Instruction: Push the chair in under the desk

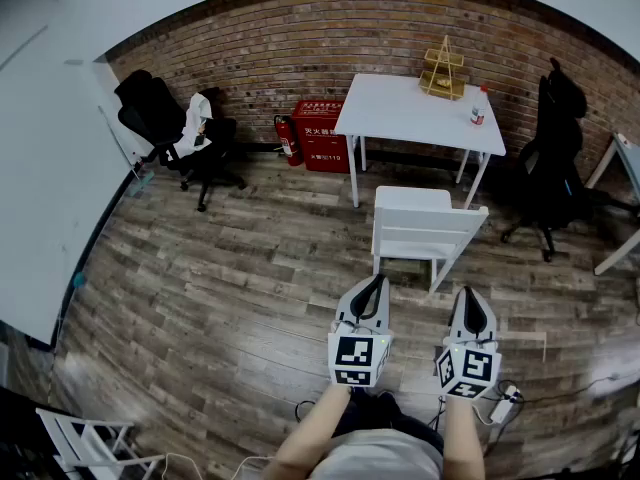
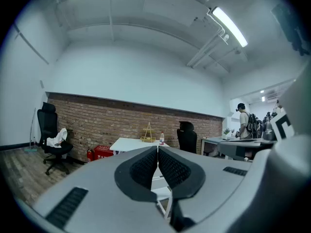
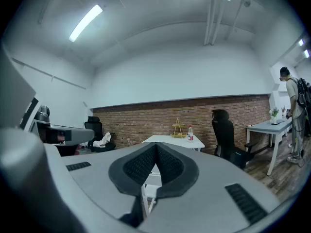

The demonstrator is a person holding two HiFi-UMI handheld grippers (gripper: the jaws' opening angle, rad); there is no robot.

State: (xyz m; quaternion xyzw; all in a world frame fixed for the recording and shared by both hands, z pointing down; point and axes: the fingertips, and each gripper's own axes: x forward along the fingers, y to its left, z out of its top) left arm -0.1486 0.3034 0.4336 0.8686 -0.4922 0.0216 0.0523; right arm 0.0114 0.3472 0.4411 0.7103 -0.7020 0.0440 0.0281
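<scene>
A white slatted chair (image 1: pixel 422 226) stands on the wood floor, pulled out from the white desk (image 1: pixel 420 108) at the brick wall, its backrest toward me. My left gripper (image 1: pixel 374 282) is shut and empty, a short way behind the chair's backrest. To its right my right gripper (image 1: pixel 473 299) is shut too, with nothing in it, also short of the chair. In the left gripper view the shut gripper (image 2: pixel 157 149) points at the desk (image 2: pixel 127 144). The right gripper (image 3: pixel 156 145) likewise faces the desk (image 3: pixel 172 140), and the chair (image 3: pixel 150 191) shows below the jaws.
A black office chair (image 1: pixel 170 128) with white cloth stands at the left wall, another (image 1: pixel 553 158) right of the desk. A red box (image 1: pixel 322 135) and extinguisher sit by the wall. A wire rack (image 1: pixel 443 69) and bottle are on the desk. A person (image 2: pixel 244 125) stands at far desks.
</scene>
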